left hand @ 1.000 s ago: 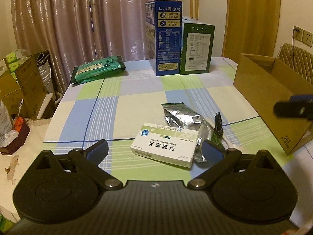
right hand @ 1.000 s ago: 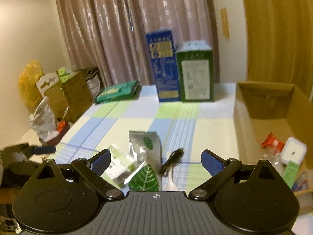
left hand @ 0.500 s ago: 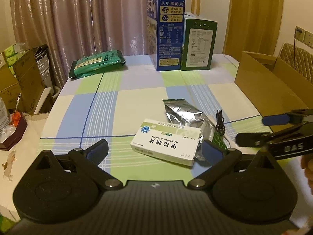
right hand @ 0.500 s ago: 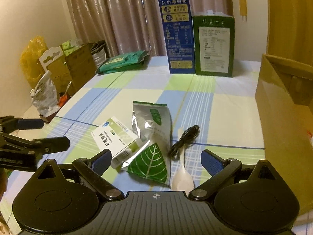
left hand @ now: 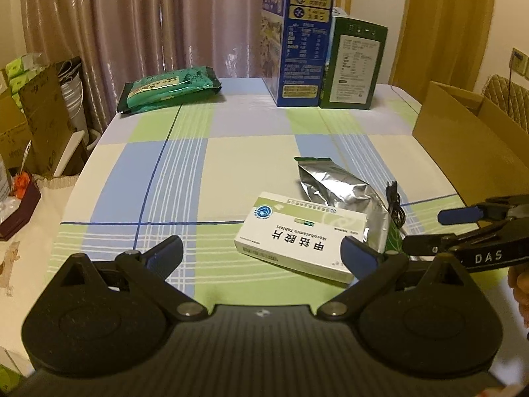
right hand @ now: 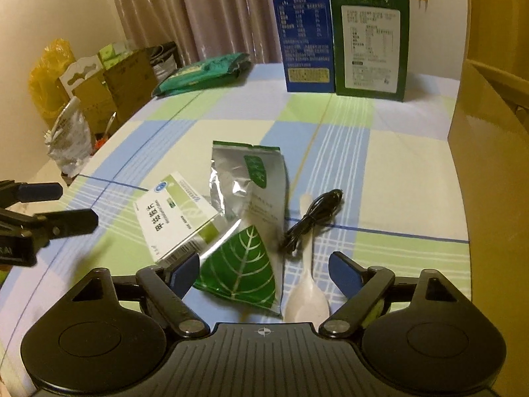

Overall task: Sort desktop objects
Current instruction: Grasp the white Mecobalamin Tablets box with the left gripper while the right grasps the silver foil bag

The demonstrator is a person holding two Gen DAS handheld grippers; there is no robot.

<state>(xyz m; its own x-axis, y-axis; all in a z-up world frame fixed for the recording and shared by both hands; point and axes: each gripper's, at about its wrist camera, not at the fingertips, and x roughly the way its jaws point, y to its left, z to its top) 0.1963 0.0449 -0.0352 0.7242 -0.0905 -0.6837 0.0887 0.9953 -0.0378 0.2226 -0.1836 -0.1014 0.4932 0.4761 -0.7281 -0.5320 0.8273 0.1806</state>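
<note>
- The right gripper (right hand: 264, 269) has just been closing but is not gripping anything; the foil pouch (right hand: 246, 218) and white spoon (right hand: 305, 292) lie between its spread jaws.
- The left gripper (left hand: 261, 254) stands wide, with the tablet box (left hand: 297, 236) partly between its jaws, probably untouched.
- Left on the table: 1 pouch, 1 tablet box, 1 spoon, 1 black cable (right hand: 312, 220).
- The cardboard box (left hand: 463, 139) waits at the right; its contents are hidden, so sorting looks unfinished.
</note>
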